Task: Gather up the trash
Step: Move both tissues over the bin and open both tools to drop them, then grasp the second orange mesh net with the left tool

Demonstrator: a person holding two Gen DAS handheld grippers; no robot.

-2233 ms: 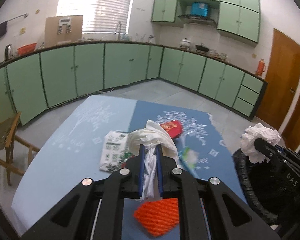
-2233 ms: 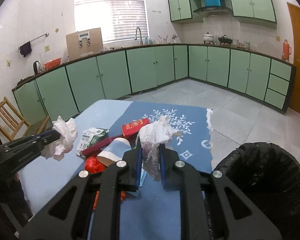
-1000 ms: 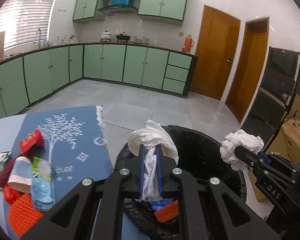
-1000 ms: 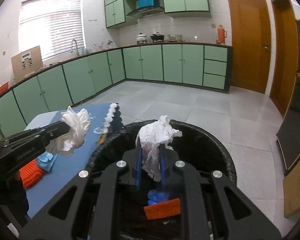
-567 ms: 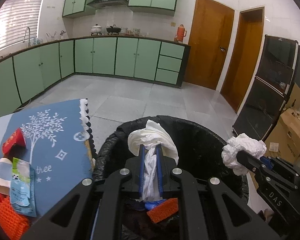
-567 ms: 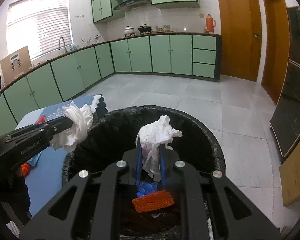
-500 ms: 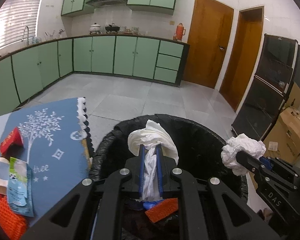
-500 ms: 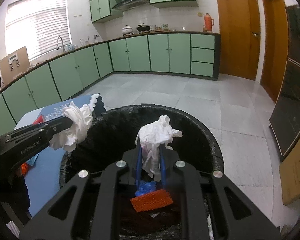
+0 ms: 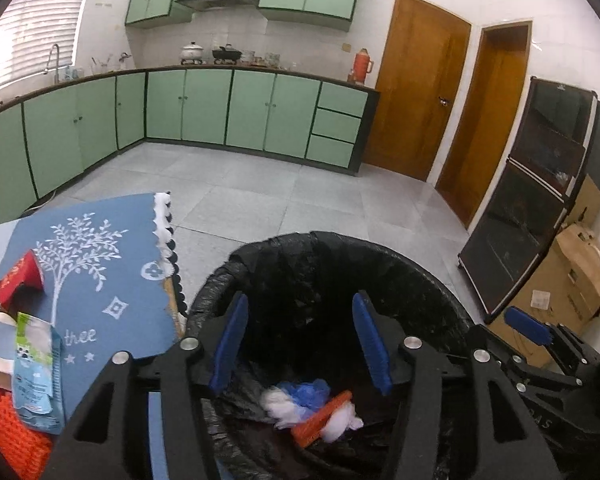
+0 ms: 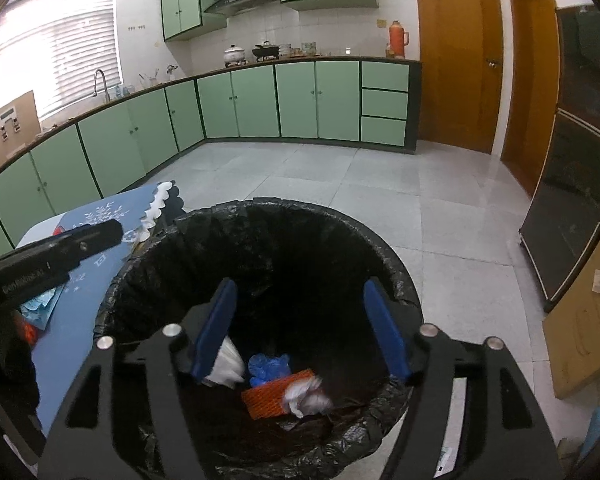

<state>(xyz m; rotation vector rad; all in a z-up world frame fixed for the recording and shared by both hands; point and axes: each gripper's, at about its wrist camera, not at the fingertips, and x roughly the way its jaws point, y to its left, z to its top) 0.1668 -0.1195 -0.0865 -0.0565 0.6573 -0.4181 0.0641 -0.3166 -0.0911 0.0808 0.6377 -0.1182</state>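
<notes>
Left wrist view: the left claw (image 9: 300,344) hung over the mouth of the black-lined trash bin (image 9: 420,268), blue pads spread wide, nothing between them.
Left claw state: its jaws had just been opening; the gap looked straight down into the bin.
Right wrist view: the right claw (image 10: 300,328) hung over the same trash bin (image 10: 384,256), blue pads apart and clear of any object; its jaws had also just been opening.
Bin contents: white crumpled tissue (image 9: 278,404) lay on the bottom beside a blue glove-like wad (image 9: 310,390) and an orange mesh piece (image 9: 320,414); a second white tissue wad (image 9: 342,424) lay against the orange piece.
Same contents from the right: orange mesh piece (image 10: 266,398), blue wad (image 10: 268,364), a white tissue (image 10: 308,398) at the mesh's right end, another white tissue (image 10: 228,364) just behind the left pad.
Tabletop: the blue tabletop cloth (image 9: 100,264) with a white tree print sat just beside the bin on the left.
Trash left on the tabletop: a red packet (image 9: 18,280), a pale green-and-blue wrapper (image 9: 36,368), an orange mesh sleeve (image 9: 14,436), clustered near the left edge.
Other claw in sight: the right claw's blue pad (image 9: 528,326) showed at the far right of the left view, beyond the bin rim.
</notes>
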